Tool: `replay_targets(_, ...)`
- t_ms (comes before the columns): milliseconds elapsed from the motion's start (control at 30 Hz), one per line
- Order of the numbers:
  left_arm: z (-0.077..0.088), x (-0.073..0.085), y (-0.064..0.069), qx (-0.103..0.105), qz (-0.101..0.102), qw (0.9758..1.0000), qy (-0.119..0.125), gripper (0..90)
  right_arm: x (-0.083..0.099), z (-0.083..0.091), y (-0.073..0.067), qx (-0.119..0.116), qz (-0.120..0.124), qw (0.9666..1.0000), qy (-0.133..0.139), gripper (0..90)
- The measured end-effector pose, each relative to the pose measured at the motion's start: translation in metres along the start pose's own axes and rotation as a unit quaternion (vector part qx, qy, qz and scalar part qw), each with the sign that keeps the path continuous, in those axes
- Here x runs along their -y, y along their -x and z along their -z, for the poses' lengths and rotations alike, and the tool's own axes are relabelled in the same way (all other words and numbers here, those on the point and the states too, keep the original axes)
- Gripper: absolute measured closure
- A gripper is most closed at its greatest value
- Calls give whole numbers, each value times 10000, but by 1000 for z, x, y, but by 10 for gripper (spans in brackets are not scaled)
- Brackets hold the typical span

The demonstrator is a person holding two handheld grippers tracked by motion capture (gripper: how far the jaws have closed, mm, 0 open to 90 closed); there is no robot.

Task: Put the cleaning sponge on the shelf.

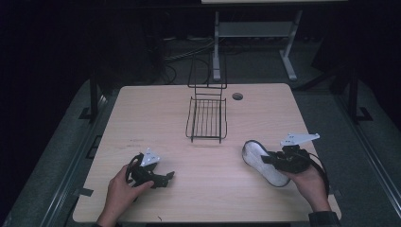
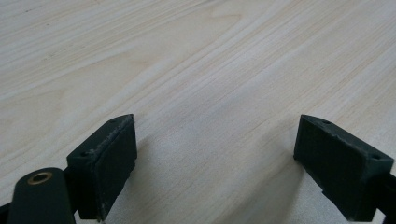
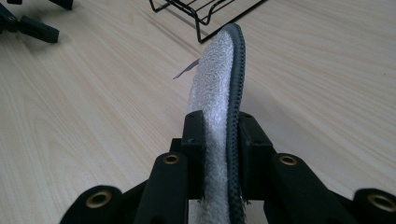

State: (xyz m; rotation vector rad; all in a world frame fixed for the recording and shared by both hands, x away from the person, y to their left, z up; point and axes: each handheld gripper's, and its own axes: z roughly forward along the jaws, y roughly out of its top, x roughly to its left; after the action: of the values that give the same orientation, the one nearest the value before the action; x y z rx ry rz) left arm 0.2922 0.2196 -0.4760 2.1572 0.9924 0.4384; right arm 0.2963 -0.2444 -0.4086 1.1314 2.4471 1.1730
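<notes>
The table (image 1: pixel 203 189) bears a wire rack (image 1: pixel 206 118) near its far middle. At the near right lies a white insole (image 1: pixel 263 163), with the right gripper (image 3: pixel 219 140) clamped on its edge. The left gripper (image 2: pixel 215 154) rests at the near left, its 2 jaws wide apart over bare wood.

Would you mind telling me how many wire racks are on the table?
1. The black wire rack stands at the far middle of the table, beyond the slipper clamped in the right hand-held gripper.
</notes>
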Motion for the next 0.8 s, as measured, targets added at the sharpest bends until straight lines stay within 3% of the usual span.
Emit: replay_targets(800, 0, 0, 0, -1, 27, 10000, 21, 125, -30, 0, 3, -26, 115, 9991, 411, 749)
